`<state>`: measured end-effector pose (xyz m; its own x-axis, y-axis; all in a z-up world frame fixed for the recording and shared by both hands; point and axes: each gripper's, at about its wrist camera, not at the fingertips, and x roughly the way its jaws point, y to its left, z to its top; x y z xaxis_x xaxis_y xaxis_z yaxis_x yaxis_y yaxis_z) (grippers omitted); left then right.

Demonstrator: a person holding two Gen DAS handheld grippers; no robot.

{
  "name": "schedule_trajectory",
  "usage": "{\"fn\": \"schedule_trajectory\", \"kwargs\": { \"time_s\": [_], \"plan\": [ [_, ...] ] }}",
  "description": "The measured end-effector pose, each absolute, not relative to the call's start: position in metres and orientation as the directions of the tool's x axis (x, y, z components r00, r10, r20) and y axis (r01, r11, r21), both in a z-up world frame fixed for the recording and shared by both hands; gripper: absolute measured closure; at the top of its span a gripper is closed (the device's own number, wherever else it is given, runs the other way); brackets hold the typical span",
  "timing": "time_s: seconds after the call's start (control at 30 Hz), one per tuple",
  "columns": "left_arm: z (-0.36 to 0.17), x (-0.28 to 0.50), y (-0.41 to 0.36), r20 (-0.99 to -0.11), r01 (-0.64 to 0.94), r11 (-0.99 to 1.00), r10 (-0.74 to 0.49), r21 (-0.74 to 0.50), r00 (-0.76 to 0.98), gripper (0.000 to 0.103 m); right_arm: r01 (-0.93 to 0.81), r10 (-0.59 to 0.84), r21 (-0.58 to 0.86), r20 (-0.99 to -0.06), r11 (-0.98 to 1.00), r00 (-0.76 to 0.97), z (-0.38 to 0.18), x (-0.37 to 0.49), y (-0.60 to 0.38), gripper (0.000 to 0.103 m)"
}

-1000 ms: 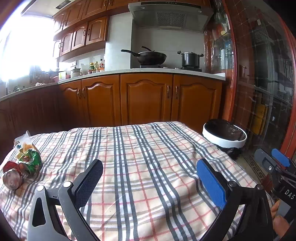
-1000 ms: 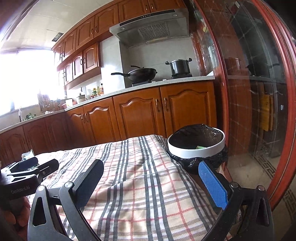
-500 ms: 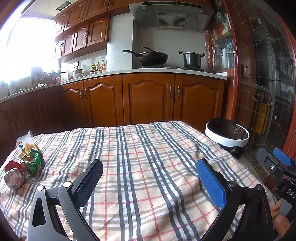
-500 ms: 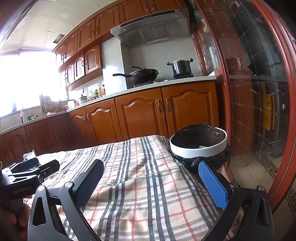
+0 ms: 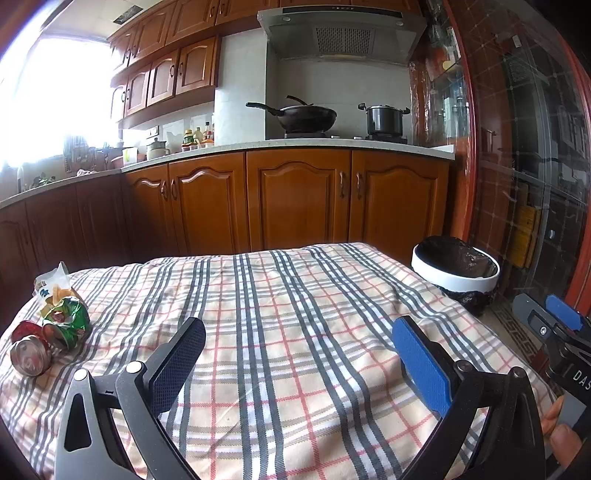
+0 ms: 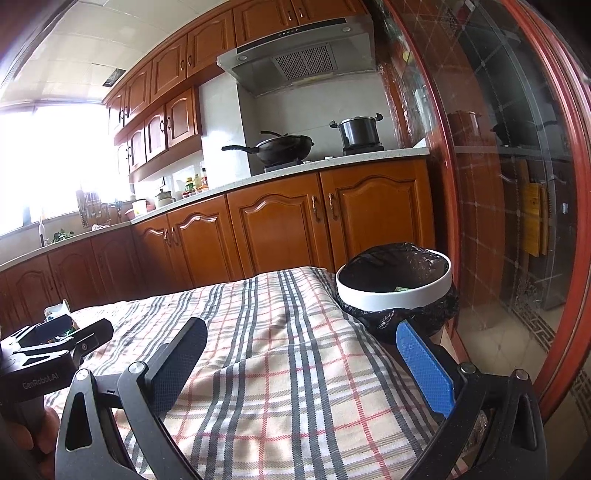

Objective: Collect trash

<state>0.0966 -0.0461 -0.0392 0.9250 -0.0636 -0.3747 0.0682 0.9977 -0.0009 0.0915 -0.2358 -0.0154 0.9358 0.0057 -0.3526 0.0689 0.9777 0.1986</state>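
Two handheld grippers hang over a table draped in a plaid tablecloth in a wood-panelled kitchen. In the foreground the left gripper has its jaws spread wide with nothing between them, one pad black, one blue; the right gripper is likewise wide apart and empty above the cloth's right edge. At the table's near left corner lies the trash: a crushed red can touching a crumpled green snack wrapper, with a torn white-and-yellow packet just behind them. Off the table's far right corner stands a white-rimmed trash bin lined with a black bag; in the right wrist view a small green scrap shows inside, near the rim. Beyond run brown base cabinets under a pale countertop, where a black wok and a lidded dark stockpot sit on the stove beneath a steel range hood. A red-framed glass door closes the right side.
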Motion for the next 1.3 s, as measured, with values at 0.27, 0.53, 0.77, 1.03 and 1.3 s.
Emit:
{"fn": "schedule_trajectory", "kwargs": {
  "time_s": [0.27, 0.53, 0.77, 1.03, 1.3],
  "plan": [
    [-0.0406, 0.0983, -0.0433, -0.378, 0.072, 0.997, -0.068, -0.002, 0.923, 0.001, 0.069, 0.007, 0.201, -0.355, 0.977, 0.935, -0.0172, 0.0918, -0.2356, 0.0],
    [-0.0414, 0.099, -0.0429, -0.381, 0.075, 0.997, -0.07, -0.001, 0.922, 0.001, 0.069, 0.008, 0.203, -0.355, 0.977, 0.935, -0.0176, 0.0921, -0.2361, 0.0],
    [-0.0418, 0.0997, -0.0425, -0.38, 0.079, 0.997, -0.074, -0.003, 0.922, 0.001, 0.068, 0.008, 0.201, -0.355, 0.977, 0.935, -0.0181, 0.0924, -0.2357, 0.0],
    [-0.0413, 0.1012, -0.0427, -0.381, 0.088, 0.996, -0.08, 0.002, 0.921, 0.001, 0.064, 0.011, 0.2, -0.356, 0.978, 0.934, -0.0186, 0.0922, -0.2332, 0.0],
    [-0.0408, 0.1018, -0.0428, -0.382, 0.088, 0.996, -0.08, 0.004, 0.921, 0.001, 0.061, 0.016, 0.203, -0.355, 0.977, 0.935, -0.0182, 0.0939, -0.2312, 0.0]
  ]
}}
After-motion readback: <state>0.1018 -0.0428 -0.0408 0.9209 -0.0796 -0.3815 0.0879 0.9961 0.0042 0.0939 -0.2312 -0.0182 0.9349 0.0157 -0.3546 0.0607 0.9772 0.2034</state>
